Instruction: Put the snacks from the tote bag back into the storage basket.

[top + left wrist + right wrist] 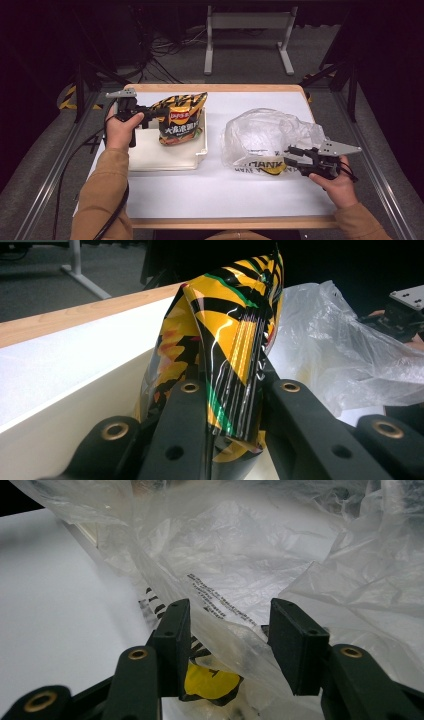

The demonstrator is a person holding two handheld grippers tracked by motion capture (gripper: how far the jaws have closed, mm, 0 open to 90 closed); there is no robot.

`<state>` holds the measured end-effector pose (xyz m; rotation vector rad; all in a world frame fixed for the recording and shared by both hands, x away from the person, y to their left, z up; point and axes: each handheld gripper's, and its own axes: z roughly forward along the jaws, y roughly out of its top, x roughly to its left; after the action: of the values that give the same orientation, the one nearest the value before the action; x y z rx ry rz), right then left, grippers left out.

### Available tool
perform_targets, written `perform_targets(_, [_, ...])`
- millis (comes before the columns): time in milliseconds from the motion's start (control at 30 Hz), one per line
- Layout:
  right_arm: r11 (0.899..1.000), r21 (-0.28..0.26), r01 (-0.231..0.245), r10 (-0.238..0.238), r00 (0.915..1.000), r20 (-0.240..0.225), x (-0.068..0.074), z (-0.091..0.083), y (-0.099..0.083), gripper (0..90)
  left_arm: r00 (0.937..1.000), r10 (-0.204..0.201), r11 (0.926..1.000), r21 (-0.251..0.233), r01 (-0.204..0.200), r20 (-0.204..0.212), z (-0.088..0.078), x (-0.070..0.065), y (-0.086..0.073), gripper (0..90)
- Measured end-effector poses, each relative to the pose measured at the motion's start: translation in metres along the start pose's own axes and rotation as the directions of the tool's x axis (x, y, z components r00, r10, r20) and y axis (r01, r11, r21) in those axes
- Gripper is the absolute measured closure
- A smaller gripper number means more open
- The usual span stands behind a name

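A yellow and black chip bag [181, 120] stands upright over the white tray [165, 155] at the table's left. My left gripper [152, 111] is shut on the bag's left side seam. In the left gripper view the jaws pinch the flat seam of the chip bag [235, 340] above the tray's wall [65, 410]. A crumpled clear plastic bag [265, 132] lies at the right, with a yellow and black print [265, 167] on its near edge. My right gripper [290, 155] stands open at that edge. A loose fold of the plastic bag [240, 555] lies between its jaws.
The white mat [225, 195] covers a wooden table [230, 222]. Aluminium rails [380, 180] run along both sides. Beyond the far edge stand a grey metal stand [247, 22] and floor cables [165, 50]. The right gripper [405, 305] shows behind the plastic bag [340, 355].
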<state>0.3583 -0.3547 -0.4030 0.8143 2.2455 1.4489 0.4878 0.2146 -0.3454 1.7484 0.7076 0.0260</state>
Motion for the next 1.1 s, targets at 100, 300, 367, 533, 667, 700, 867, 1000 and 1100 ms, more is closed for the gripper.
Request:
perform_targets(100, [1.0, -0.002, 0.001, -0.001, 1.0, -0.001, 0.001, 0.0, 0.0, 52.8, 1.0, -0.001, 1.0, -0.003, 0.001, -0.001, 0.0, 0.001, 0.0, 82.7])
perform_targets(300, [1.0, -0.001, 0.006, -0.006, 1.0, -0.002, 0.002, 0.0, 0.001, 52.7, 0.997, 0.03, 0.9996, 0.005, -0.029, -0.072, 0.001, 0.005, 0.001, 79.8])
perform_targets(367, [1.0, 0.0, 0.009, -0.009, 1.0, -0.004, 0.003, 0.0, 0.001, 52.6, 0.9938, 0.042, 0.9991, -0.001, -0.042, -0.103, 0.002, 0.008, 0.002, 76.7])
perform_targets(533, [1.0, -0.004, 0.01, -0.01, 1.0, -0.002, 0.003, -0.001, 0.001, 52.5, 0.9785, 0.09, 0.9959, 0.003, -0.091, -0.186, 0.007, 0.009, 0.006, 69.2])
perform_targets(667, [1.0, -0.007, 0.009, -0.009, 0.9999, -0.004, 0.003, -0.001, 0.001, 52.5, 0.964, 0.116, 0.9932, 0.017, -0.115, -0.239, 0.011, 0.011, 0.007, 60.0])
perform_targets(700, [1.0, -0.007, 0.008, -0.008, 1.0, -0.004, 0.003, -0.001, 0.001, 52.4, 0.9588, 0.12, 0.9926, 0.018, -0.12, -0.257, 0.011, 0.011, 0.007, 57.3])
perform_targets(867, [1.0, -0.009, 0.009, -0.009, 1.0, -0.005, 0.003, -0.002, 0.001, 52.4, 0.9013, 0.174, 0.9846, 0.055, -0.166, -0.397, 0.015, 0.009, 0.01, 41.4])
perform_targets(1000, [1.0, -0.006, 0.011, -0.011, 0.9999, -0.005, 0.004, -0.001, 0.001, 52.3, 0.897, 0.2, 0.9793, 0.052, -0.196, -0.394, 0.018, 0.009, 0.015, 47.9])
perform_targets(1100, [1.0, -0.011, 0.008, -0.008, 1.0, -0.006, 0.004, -0.002, 0.001, 52.3, 0.8909, 0.221, 0.9746, 0.057, -0.217, -0.397, 0.022, 0.009, 0.019, 53.4])
